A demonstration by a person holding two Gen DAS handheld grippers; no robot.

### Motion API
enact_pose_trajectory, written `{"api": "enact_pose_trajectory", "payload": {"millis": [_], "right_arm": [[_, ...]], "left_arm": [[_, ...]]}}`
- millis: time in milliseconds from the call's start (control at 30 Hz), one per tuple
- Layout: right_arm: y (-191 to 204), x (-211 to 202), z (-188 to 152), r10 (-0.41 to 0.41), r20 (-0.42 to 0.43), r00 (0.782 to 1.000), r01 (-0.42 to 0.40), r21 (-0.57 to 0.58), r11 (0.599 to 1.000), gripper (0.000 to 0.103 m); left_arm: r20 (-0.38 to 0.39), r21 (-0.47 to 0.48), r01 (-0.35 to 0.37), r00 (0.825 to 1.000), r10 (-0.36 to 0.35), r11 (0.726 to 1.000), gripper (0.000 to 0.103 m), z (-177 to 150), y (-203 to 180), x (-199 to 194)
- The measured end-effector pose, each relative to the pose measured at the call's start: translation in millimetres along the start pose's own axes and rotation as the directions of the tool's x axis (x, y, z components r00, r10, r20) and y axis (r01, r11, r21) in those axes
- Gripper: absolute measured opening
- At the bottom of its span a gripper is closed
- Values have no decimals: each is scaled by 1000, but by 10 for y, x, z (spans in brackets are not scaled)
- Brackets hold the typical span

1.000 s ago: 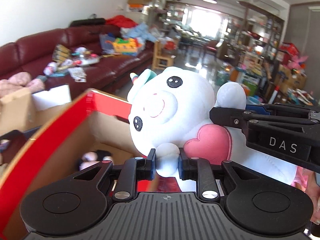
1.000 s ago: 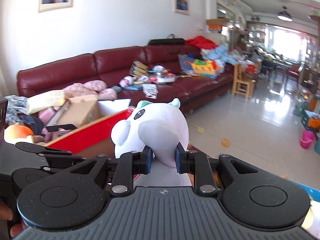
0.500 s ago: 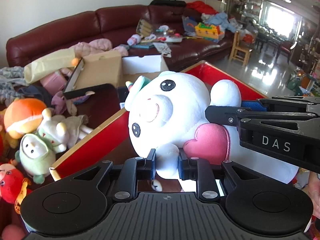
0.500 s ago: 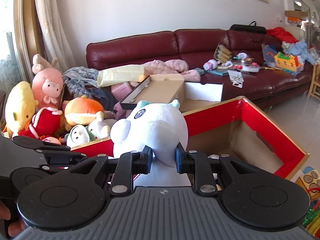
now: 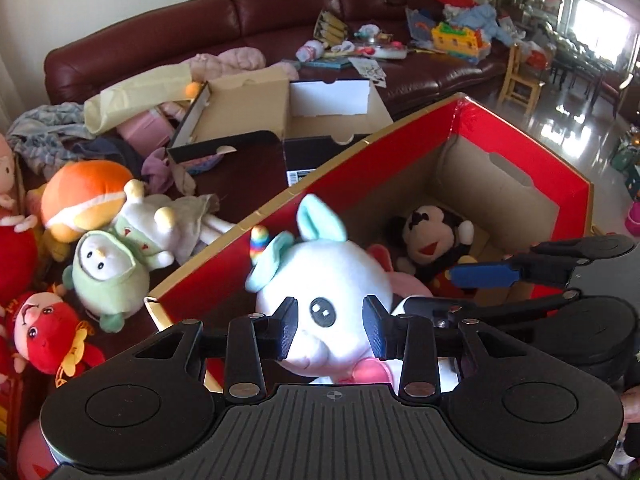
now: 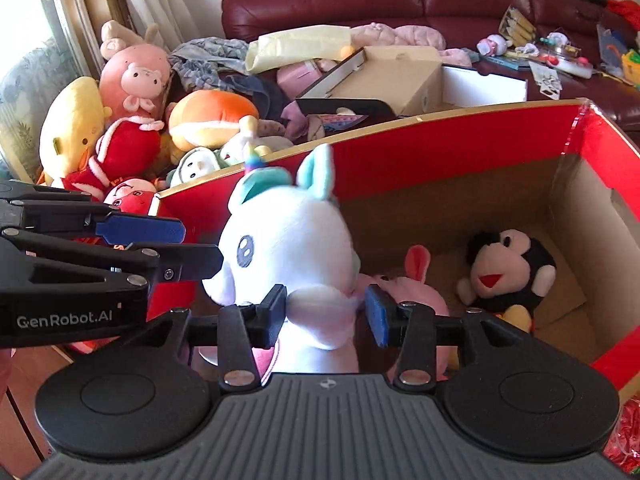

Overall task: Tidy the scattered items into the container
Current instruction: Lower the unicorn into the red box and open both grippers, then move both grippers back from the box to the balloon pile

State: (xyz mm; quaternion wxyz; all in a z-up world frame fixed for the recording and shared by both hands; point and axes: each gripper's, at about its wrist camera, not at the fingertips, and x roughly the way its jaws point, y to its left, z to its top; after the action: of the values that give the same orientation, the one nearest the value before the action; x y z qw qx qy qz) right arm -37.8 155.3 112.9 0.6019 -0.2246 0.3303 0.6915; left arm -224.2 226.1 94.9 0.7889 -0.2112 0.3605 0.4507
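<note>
A white unicorn plush (image 5: 324,280) with teal ears and a rainbow horn hangs over the near corner of the open red cardboard box (image 5: 520,128), its ears blurred. My left gripper (image 5: 330,330) has its jaws opening, the plush's face between the pads with no visible squeeze. My right gripper (image 6: 326,314) is opening too, with a white limb of the unicorn (image 6: 288,240) between its pads. Each gripper shows in the other's view: the right one (image 5: 452,290) and the left one (image 6: 180,246). A Mickey plush (image 6: 508,276) and a pink plush (image 6: 416,292) lie in the box (image 6: 440,148).
Loose plush toys are piled left of the box: an orange one (image 5: 84,192), a green-hooded one (image 5: 108,276) and a red doll (image 5: 44,328). An open shoe box (image 5: 280,112) lies behind, before the cluttered dark red sofa (image 5: 280,12).
Both grippers tipped down over the box and their jaws spread apart. The unicorn, squeezed in both before, has sunk lower toward the box's inside.
</note>
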Motion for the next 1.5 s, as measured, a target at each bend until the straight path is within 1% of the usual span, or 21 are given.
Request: {"api": "enact_pose_trajectory", "payload": {"millis": [100,267,333,500,633,700,800,833,867,1033,1200,1367,1500], "right_arm": [[-213,-145,17,-59,39,997,57,53,997,59],[-385,-272,-8,-133,59,989,127,84,988,60],[-428,-292,-32,-142,58,988,136,98,986,62],[-449,-315,-110,-152,47,987,146,105,984,64],[-446,-347,-154,-158,46,986,152,106,983,72],[-455,-387,-160,-160,55,986,153,111,982,74],[-473,-469,-173,-173,69,983,164,122,979,83],[-482,-512,-184,-182,78,980,172,123,977,83],[-498,-564,-197,-192,85,978,181,124,976,84],[-641,-843,-300,-250,118,961,230,161,960,85],[-869,-1103,-467,-325,130,937,288,239,927,85],[-1034,-1311,-699,-389,122,913,342,292,893,85],[-1184,-1501,-919,-451,106,886,393,344,853,85]], "left_arm": [[-42,24,27,999,-26,999,53,20,-101,239],[-75,66,72,995,-67,995,54,20,-294,471],[-78,81,87,994,-81,993,56,18,-361,509],[-74,116,103,993,-95,988,68,-6,-511,533],[-69,132,113,992,-104,985,77,-24,-590,530],[-61,146,109,993,-101,983,82,-31,-630,521],[-47,160,117,993,-111,980,85,-27,-676,486],[-41,162,125,992,-120,979,86,-19,-688,468],[-36,165,133,991,-128,977,88,-15,-703,453],[-3,221,156,987,-160,963,88,-3,-877,374],[2,270,206,977,-214,941,88,-4,-1110,307],[6,324,256,962,-273,911,88,-35,-1399,221],[-9,371,299,948,-318,879,88,-92,-1665,185]]}}
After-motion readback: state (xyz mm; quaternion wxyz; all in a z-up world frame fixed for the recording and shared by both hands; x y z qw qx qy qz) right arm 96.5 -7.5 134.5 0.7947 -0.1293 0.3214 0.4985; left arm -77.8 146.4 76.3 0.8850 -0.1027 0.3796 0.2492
